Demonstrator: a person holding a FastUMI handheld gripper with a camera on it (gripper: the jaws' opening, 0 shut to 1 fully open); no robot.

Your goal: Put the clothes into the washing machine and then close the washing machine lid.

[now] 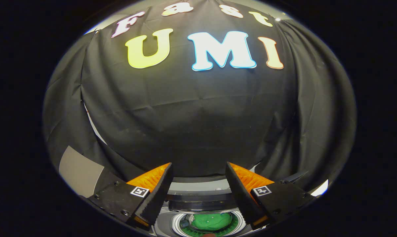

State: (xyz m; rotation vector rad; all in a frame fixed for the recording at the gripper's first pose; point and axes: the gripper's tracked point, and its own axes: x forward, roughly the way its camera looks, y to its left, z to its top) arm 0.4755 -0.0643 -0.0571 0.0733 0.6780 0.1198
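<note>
Against the booth's black cloth wall, my gripper [198, 194] hangs above the white round-mouthed washing machine [185, 188], fingers spread and empty, crumpled green cloth [211, 221] already in its drum; I could miss the lid.

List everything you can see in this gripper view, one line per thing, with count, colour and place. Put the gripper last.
Washing machine with a round top opening: one, grey and white body, below and between the fingers, with a dark raised panel at its back edge.
Green item inside the round opening: one, bright green, lying in the drum below the gap between the fingers; whether it is cloth is hard to tell.
Black cloth booth wall: one, black, creased, hanging beyond the fingers.
Pale grey panel: one, light grey, beside the cloth wall, outside the finger on that side.
Gripper: one, two fingers spread apart, nothing between them, held above the machine.
</note>
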